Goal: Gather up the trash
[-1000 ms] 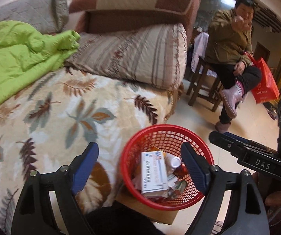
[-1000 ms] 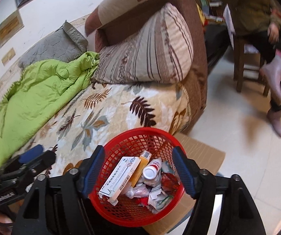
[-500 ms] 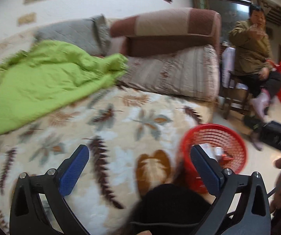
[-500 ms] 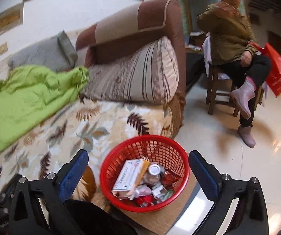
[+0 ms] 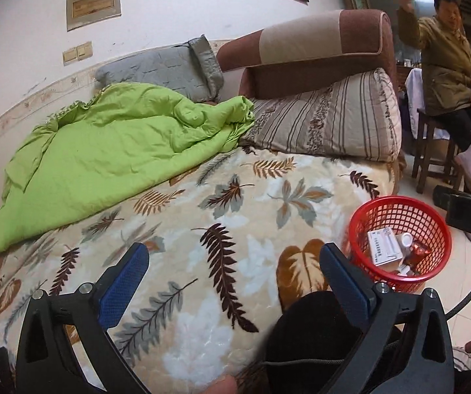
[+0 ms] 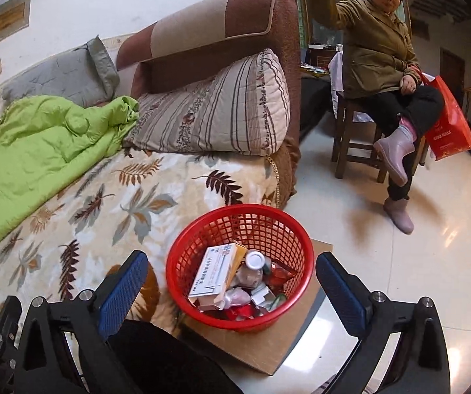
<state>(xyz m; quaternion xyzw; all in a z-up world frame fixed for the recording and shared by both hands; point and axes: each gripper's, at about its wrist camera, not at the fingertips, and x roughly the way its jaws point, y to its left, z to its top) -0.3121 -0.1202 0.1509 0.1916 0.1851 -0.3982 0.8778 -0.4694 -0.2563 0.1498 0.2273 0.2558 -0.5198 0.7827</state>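
The left gripper (image 5: 232, 279) has been swung over the leaf blanket (image 5: 235, 203) | both grippers spread wide (nothing held) | red basket (image 6: 202, 239) filled with trash | right gripper (image 6: 232, 282) held above it.

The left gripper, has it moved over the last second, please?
Yes. The left gripper has swung left, from over the red basket to above the leaf-patterned blanket; the basket now sits at its right.

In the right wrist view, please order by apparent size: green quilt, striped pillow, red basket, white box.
1. green quilt
2. striped pillow
3. red basket, though nearness to the camera enlarges it
4. white box, lying inside the basket
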